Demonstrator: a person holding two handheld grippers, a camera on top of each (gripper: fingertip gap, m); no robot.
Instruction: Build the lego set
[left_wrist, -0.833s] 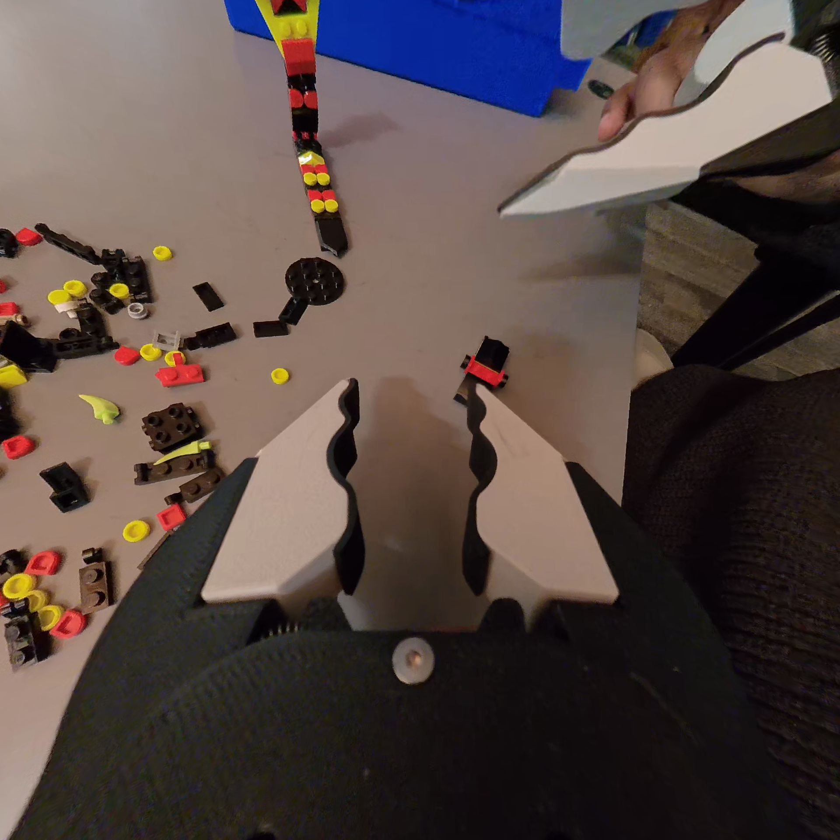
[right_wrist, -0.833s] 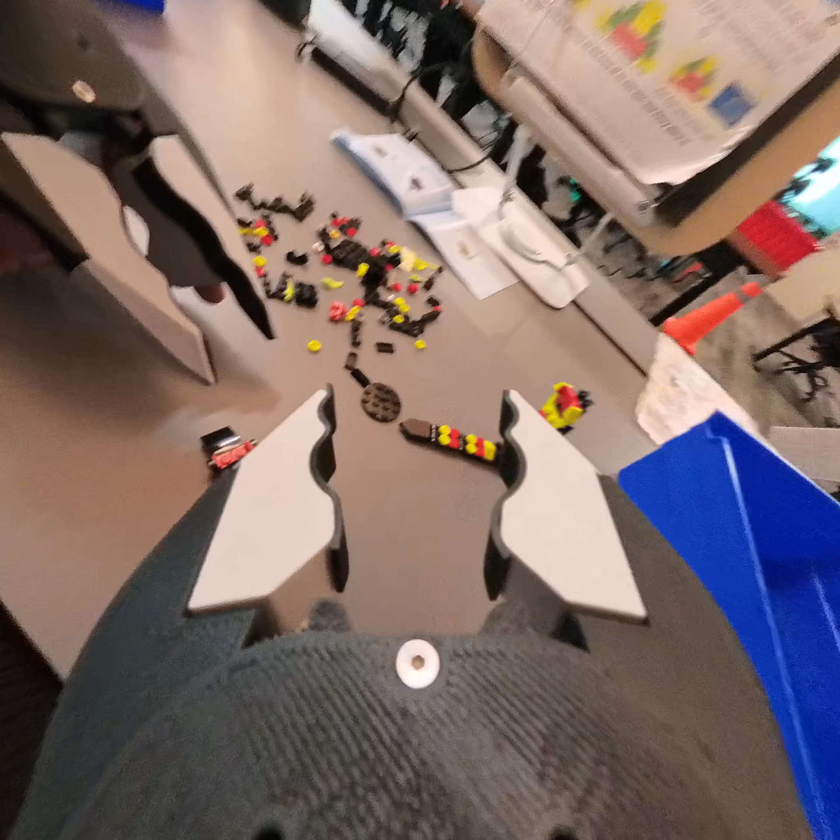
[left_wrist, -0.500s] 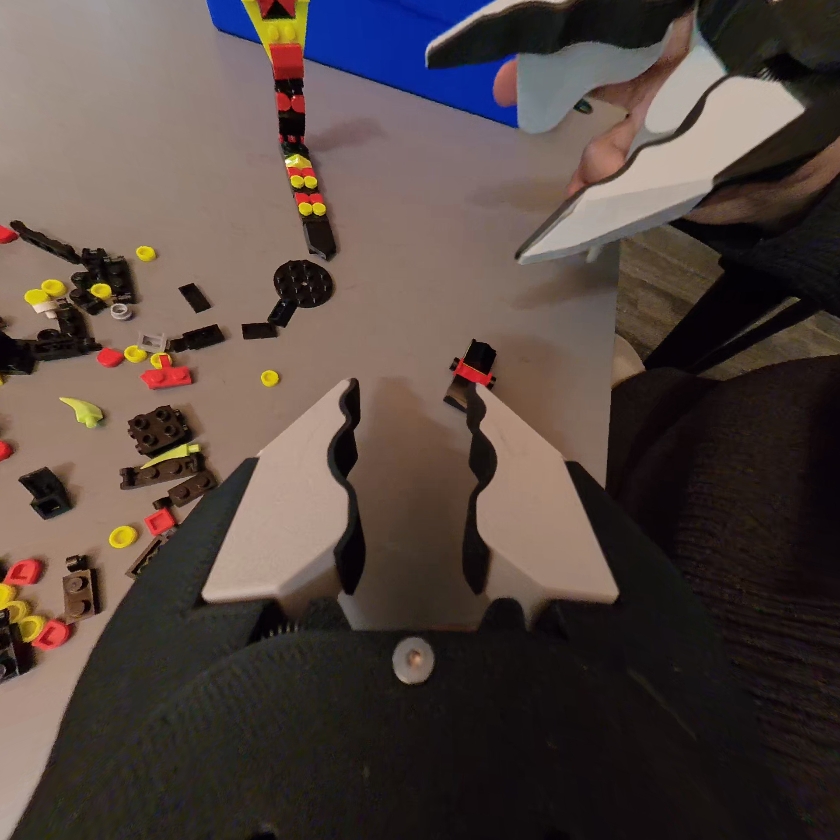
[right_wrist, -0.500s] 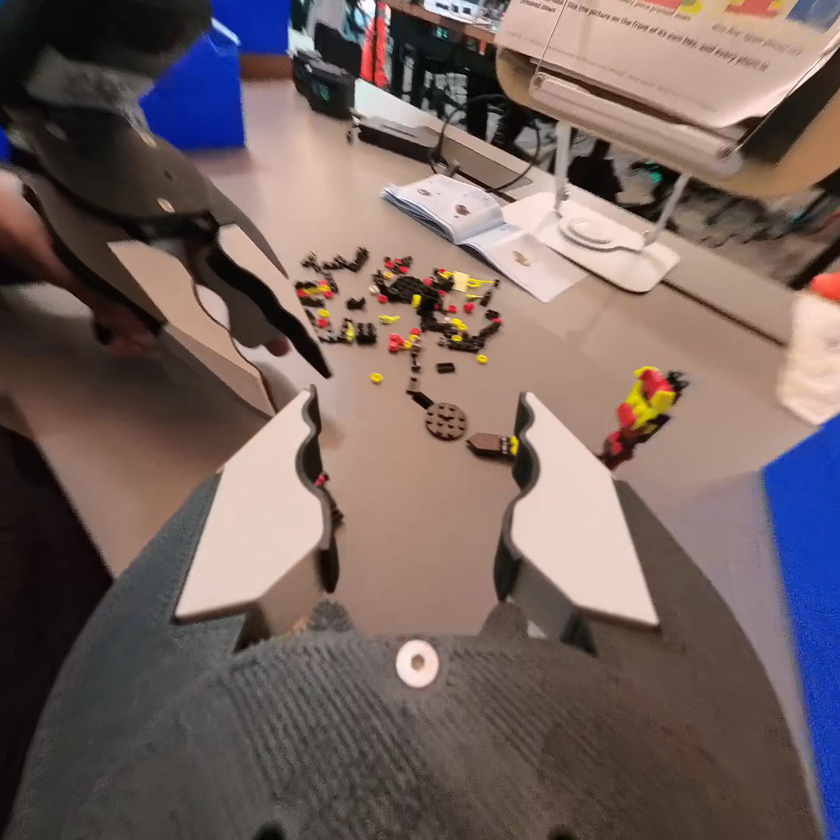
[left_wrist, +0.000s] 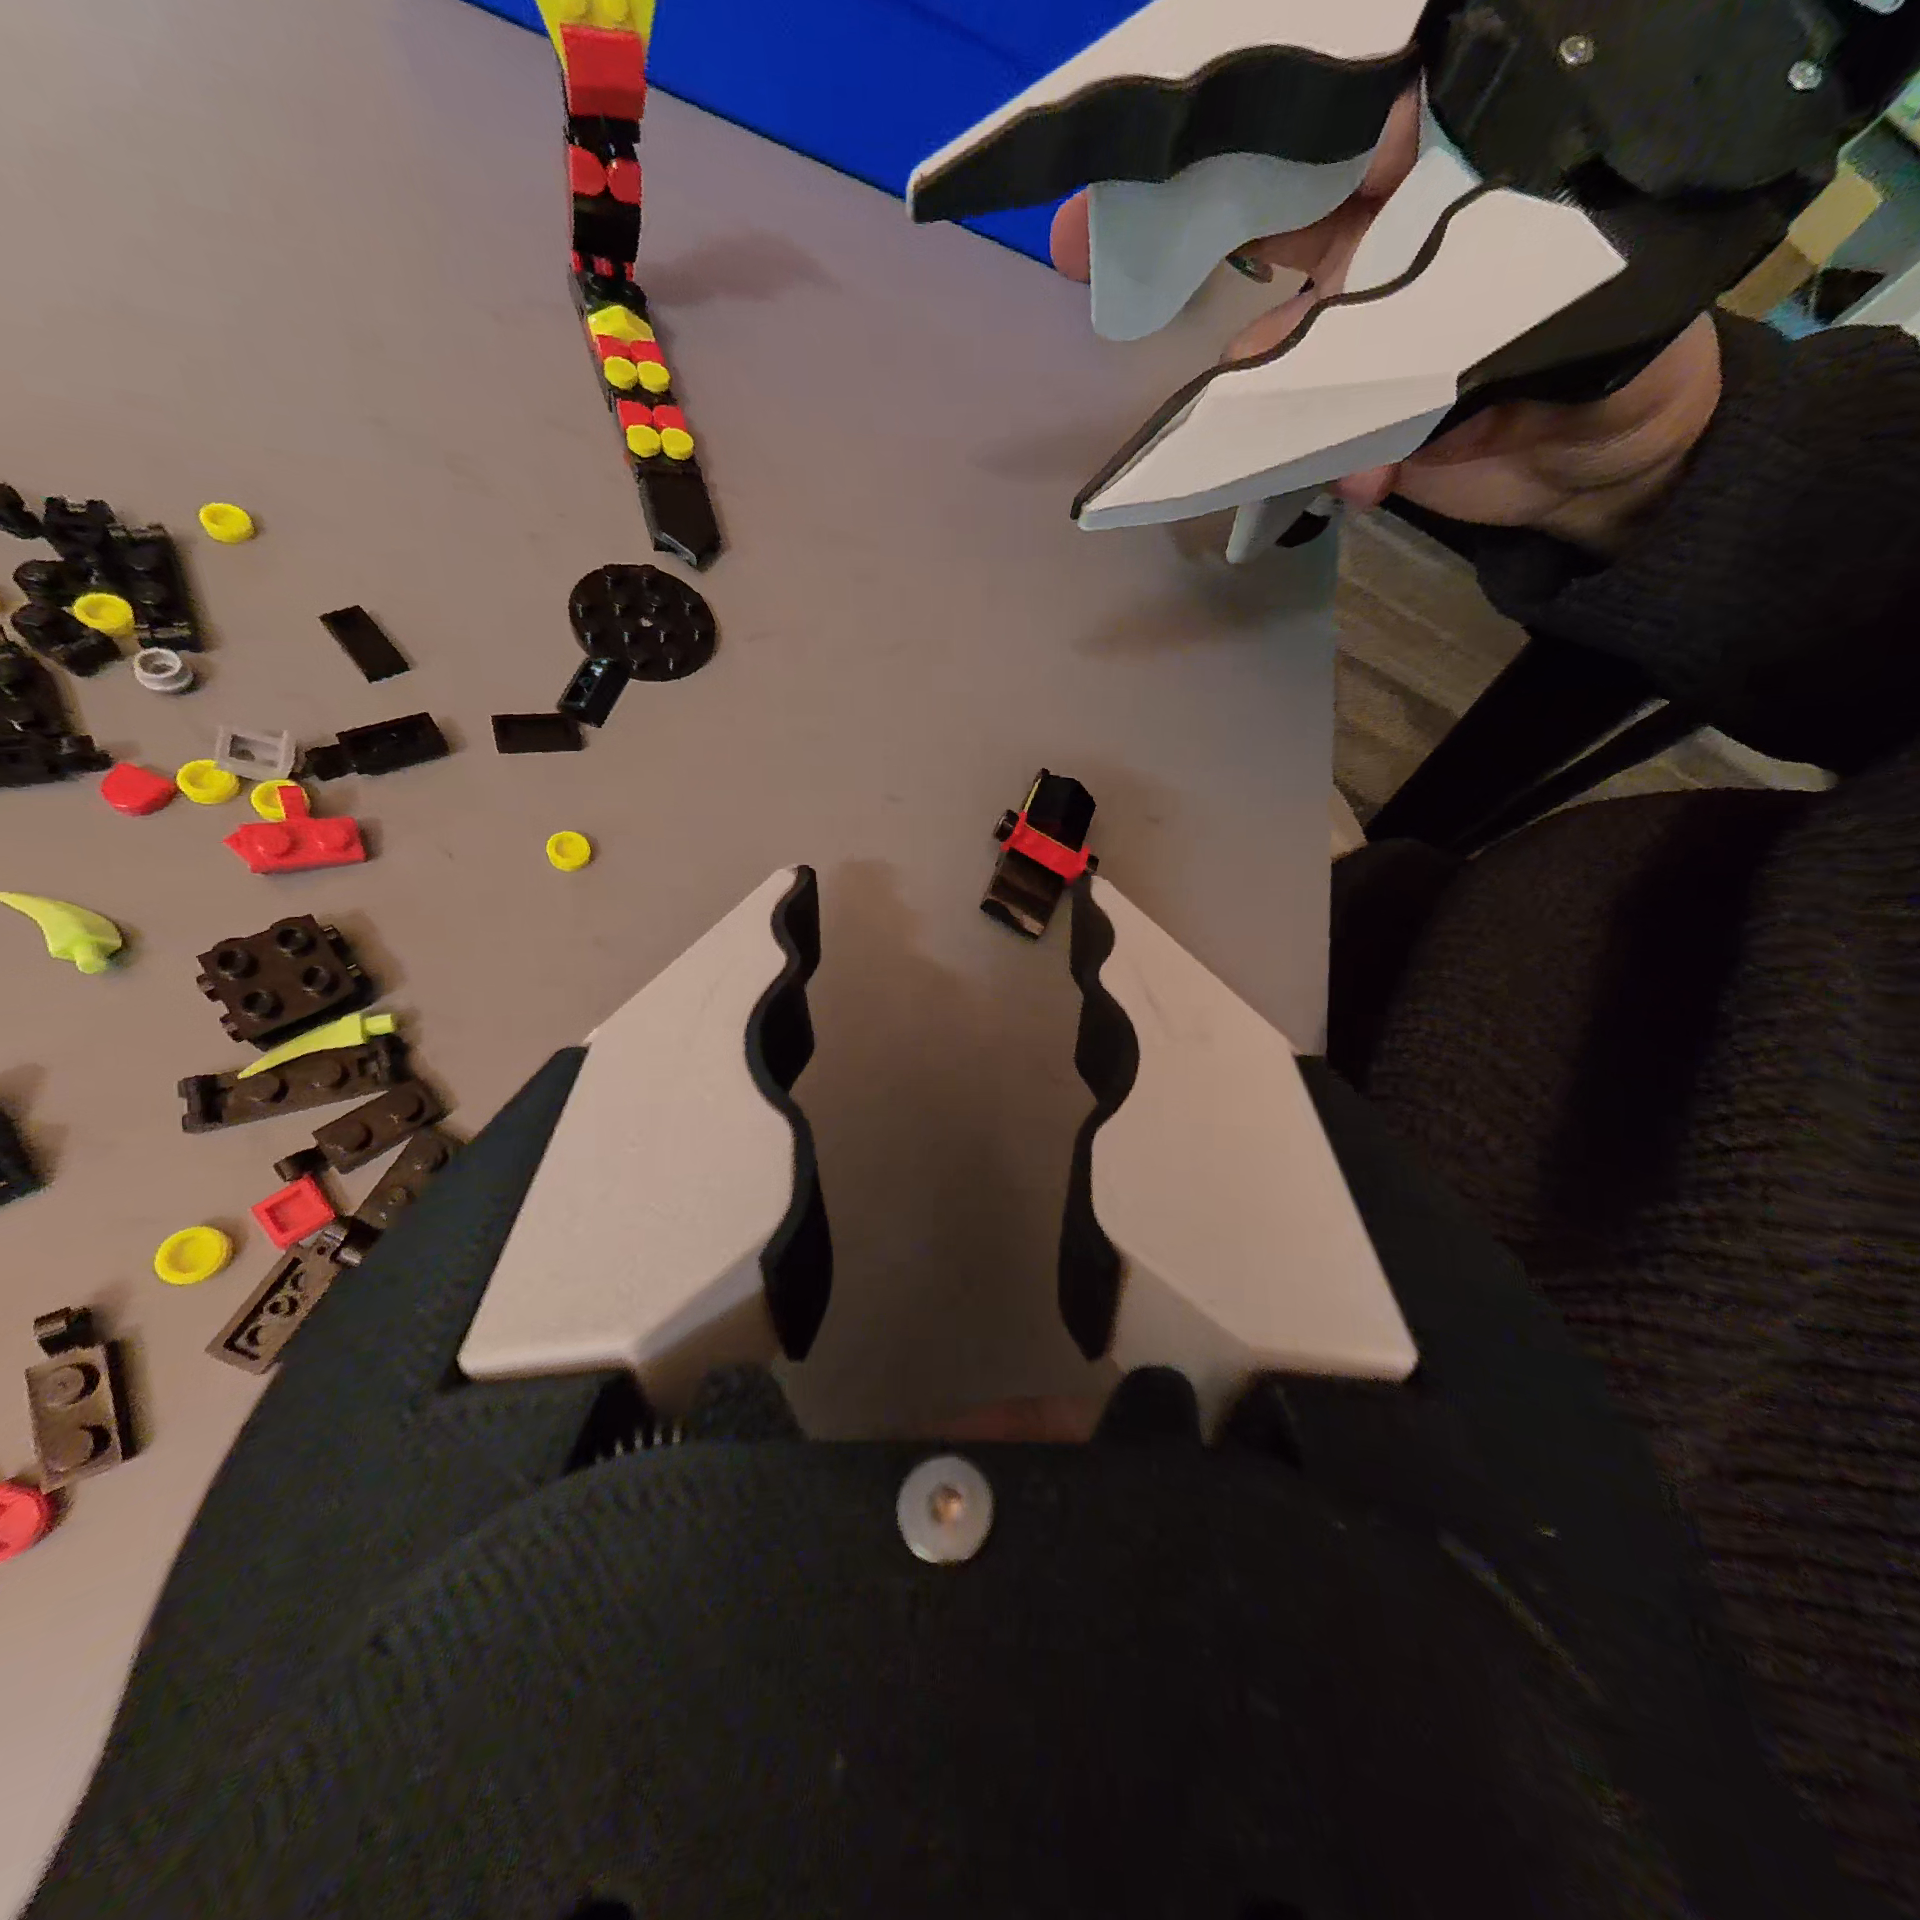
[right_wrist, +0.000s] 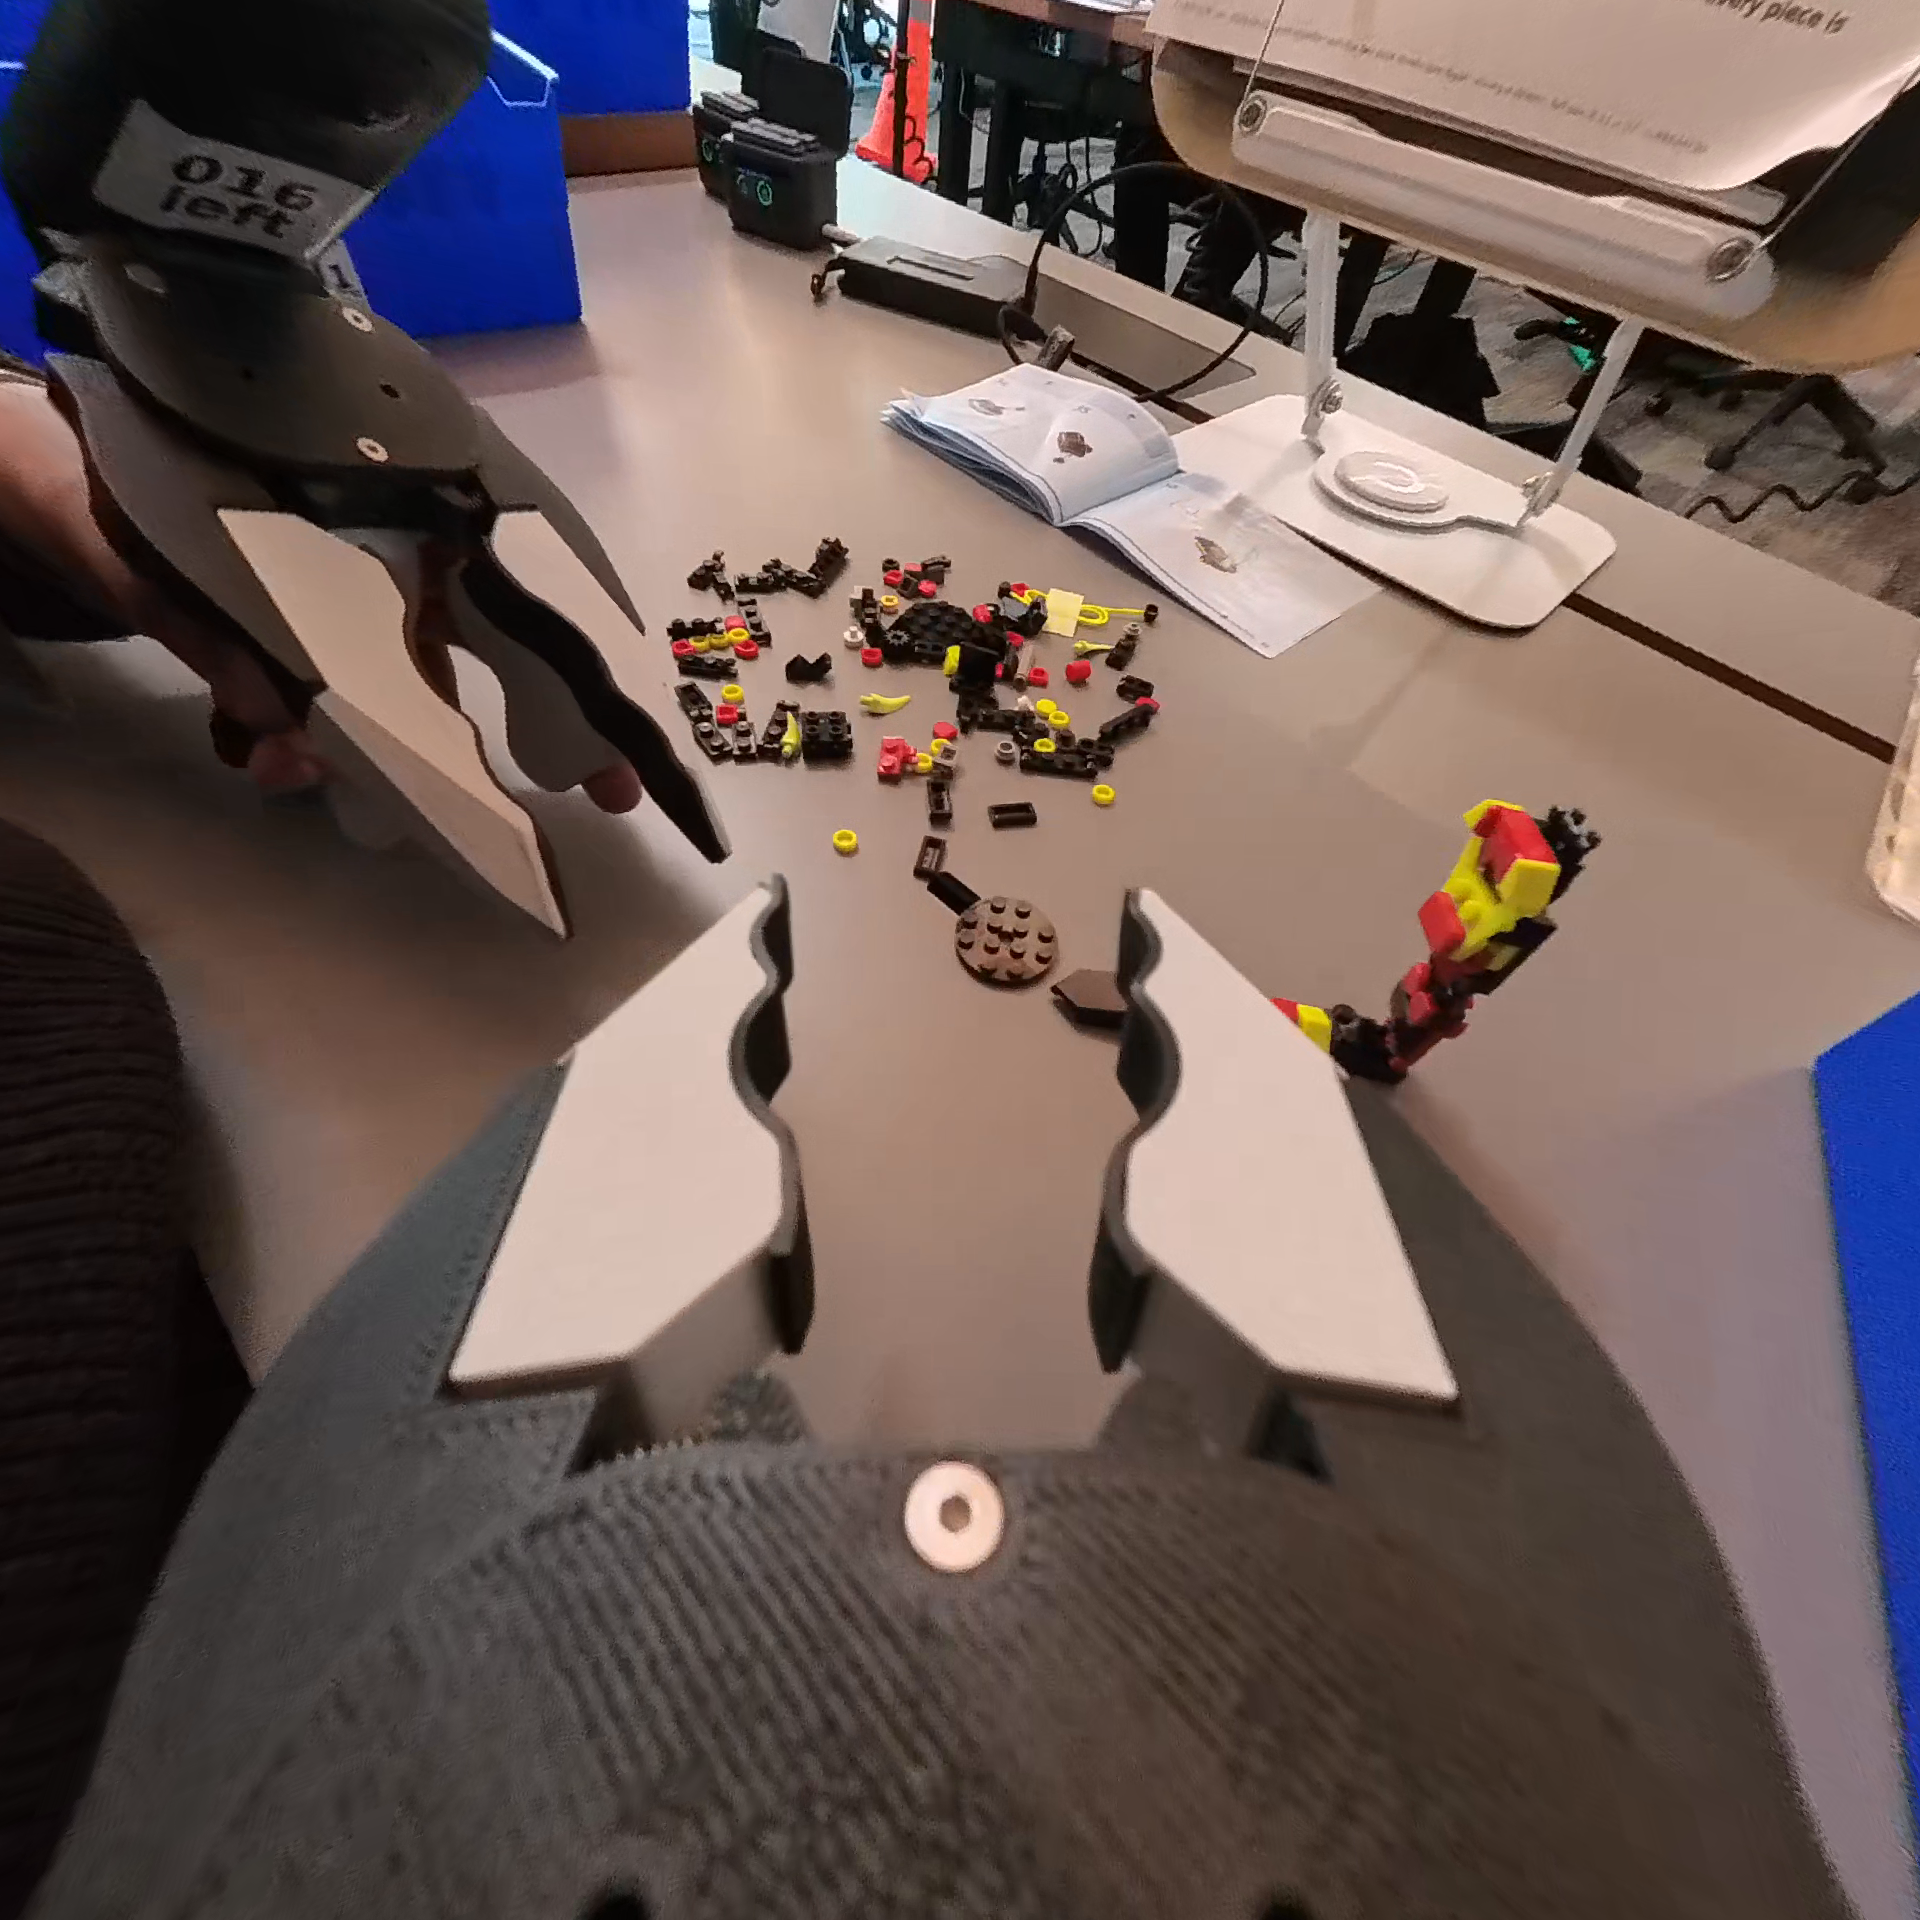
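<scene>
My left gripper (left_wrist: 940, 888) is open and empty, low over the grey table (left_wrist: 935, 520). A small black-and-red assembly (left_wrist: 1039, 852) lies just beyond its right fingertip. A long black, red and yellow snake-like build (left_wrist: 634, 343) lies ahead, with a black round plate (left_wrist: 642, 621) by its tail. My right gripper (right_wrist: 956, 899) is open and empty above the table, facing the round plate (right_wrist: 1006, 938). The build's raised head (right_wrist: 1475, 904) stands to its right. The right gripper (left_wrist: 997, 353) also shows at the top right of the left wrist view. The left gripper (right_wrist: 636, 888) shows at the left of the right wrist view.
Loose black, red and yellow pieces (right_wrist: 914, 675) are scattered mid-table and at the left of the left wrist view (left_wrist: 281, 977). An open instruction booklet (right_wrist: 1101, 478) and a white stand (right_wrist: 1434, 520) sit beyond. Blue bins (right_wrist: 1870, 1247) (left_wrist: 883, 73) flank the build. The table edge (left_wrist: 1330, 831) is near my lap.
The right gripper has swung in over the table toward the left gripper, so both its fingers now show. The left gripper stays open by the small assembly.
</scene>
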